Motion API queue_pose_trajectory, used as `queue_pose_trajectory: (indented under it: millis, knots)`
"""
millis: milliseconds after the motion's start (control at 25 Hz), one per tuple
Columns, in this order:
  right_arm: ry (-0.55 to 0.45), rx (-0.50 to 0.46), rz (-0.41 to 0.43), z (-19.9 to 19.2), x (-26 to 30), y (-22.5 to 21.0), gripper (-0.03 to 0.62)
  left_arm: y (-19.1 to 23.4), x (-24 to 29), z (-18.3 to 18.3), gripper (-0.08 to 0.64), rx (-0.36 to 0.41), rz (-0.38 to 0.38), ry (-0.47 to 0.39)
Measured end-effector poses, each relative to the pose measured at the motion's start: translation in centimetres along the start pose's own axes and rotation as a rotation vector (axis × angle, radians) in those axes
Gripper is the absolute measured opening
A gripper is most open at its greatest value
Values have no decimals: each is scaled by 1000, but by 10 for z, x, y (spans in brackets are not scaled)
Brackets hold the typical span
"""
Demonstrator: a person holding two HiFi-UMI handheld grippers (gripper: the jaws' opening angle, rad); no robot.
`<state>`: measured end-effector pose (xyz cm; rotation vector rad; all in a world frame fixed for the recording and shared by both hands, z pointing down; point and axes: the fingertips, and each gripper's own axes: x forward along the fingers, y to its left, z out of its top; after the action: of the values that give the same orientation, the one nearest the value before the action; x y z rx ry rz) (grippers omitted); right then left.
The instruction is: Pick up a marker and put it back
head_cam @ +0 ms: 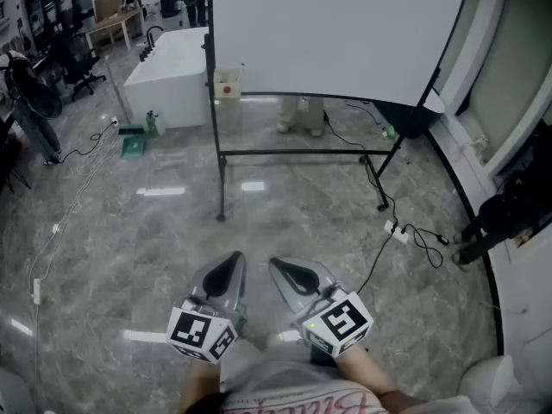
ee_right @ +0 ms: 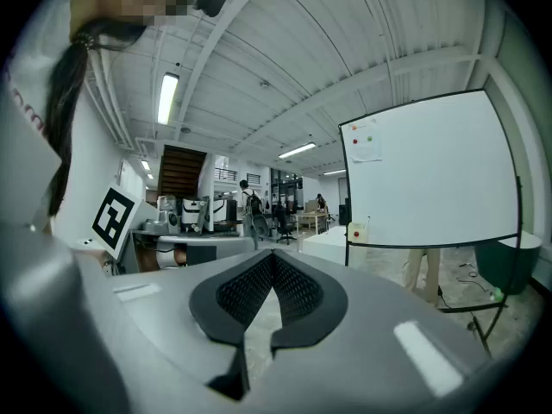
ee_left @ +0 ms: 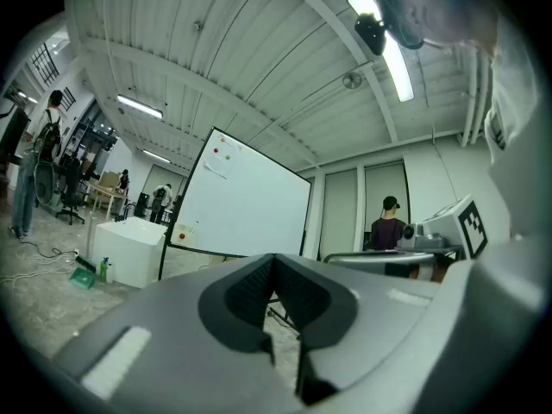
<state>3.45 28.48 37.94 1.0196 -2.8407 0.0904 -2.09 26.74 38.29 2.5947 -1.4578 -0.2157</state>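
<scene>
left gripper and right gripper are held shut and empty near the body; the whiteboard stands far off, so no marker is likely reachable yet.

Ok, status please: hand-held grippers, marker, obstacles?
Left hand-held gripper shut, empty; right hand-held gripper shut, empty. Marker not held, not made out. Whiteboard ahead; cable on floor near it.

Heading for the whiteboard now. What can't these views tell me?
Marker: head view, too small to tell; only a small box on the whiteboard frame shows.
Person behind whiteboard: head view, board hides all but the legs.
Sheet on board: right gripper view, print too small.
</scene>
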Motion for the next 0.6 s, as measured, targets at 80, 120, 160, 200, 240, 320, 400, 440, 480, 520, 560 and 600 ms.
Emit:
queue_pose_trajectory:
  millis: [80, 120, 160, 200, 240, 320, 400, 440, 480, 520, 560, 600]
  knots:
    - [0, 5, 1, -3, -10, 0, 0, -9, -2, -3, 0, -1, 8, 0]
    - [-2, 8, 2, -5, -15, -1, 0, -14, -2, -4, 0, -1, 13, 1]
    - [-4, 11, 4, -6, -20, -1, 0, -18, -3, -5, 0, 0, 16, 1]
    - [-6, 14, 8, -7, -24, -1, 0, -22, -3, -5, 0, 2, 20, 2]
    - [-8, 15, 12, -7, -28, -1, 0, -26, -3, -5, 0, 4, 22, 2]
    - [-12, 17, 18, -8, -33, -1, 0, -31, -3, -6, 0, 9, 25, 4]
    - [-18, 26, 16, -10, -35, -4, 0, -35, -2, -7, 0, 18, 22, 9]
    - [-19, 30, 14, -11, -37, -5, 0, -36, -1, -8, 0, 22, 20, 10]
    - [-18, 32, 14, -12, -38, -5, 0, -38, 0, -7, 0, 26, 20, 9]
    - [-20, 30, 16, -12, -40, -6, 0, -39, 0, -5, 0, 30, 20, 6]
    - [-24, 25, 19, -10, -41, -6, 0, -39, 1, -3, 0, 33, 21, 2]
    - [-31, 20, 20, -9, -43, -7, 0, -40, 2, -2, 0, 36, 22, -2]
